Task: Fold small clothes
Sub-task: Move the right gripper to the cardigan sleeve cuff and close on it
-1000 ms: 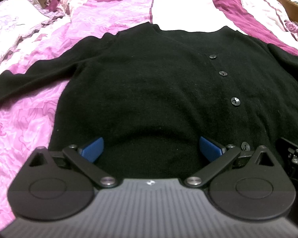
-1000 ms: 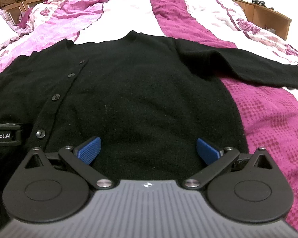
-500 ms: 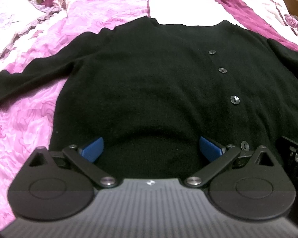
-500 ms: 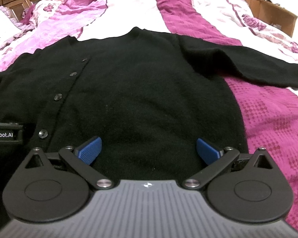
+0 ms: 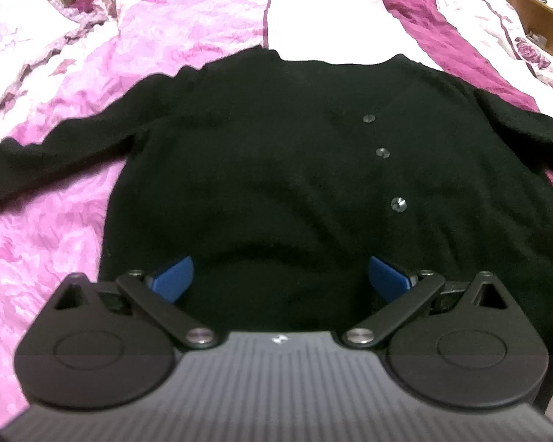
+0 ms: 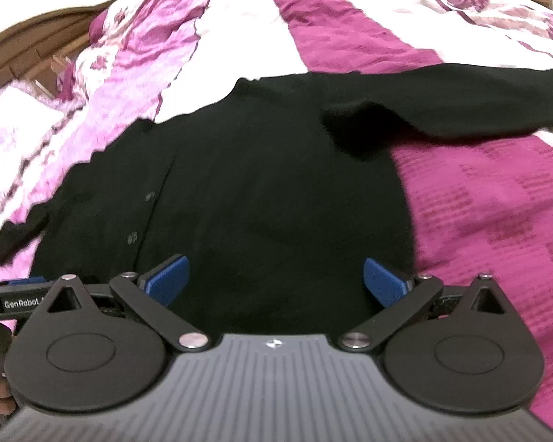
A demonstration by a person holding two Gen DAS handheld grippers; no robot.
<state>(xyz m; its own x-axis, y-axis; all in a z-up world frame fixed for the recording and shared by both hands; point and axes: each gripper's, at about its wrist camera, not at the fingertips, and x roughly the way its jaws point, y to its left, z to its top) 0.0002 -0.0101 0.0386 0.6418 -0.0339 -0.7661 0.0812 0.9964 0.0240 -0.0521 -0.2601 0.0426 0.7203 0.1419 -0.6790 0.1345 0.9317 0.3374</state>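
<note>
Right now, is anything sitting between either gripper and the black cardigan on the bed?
Nothing visible. The left gripper and right gripper both hang open right over the lower part of the cardigan, and only its own black fabric shows between the blue pads. The bedspread around it carries nothing else nearby.

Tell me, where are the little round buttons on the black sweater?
In the left wrist view, the small round buttons run in a line down the black knit cardigan, right of centre, above the open left claw.

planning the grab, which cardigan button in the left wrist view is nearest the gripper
The lowest of the three buttons, the largest and shiniest in view, sits just above the left gripper; the other two lie farther up toward the neckline.
</note>
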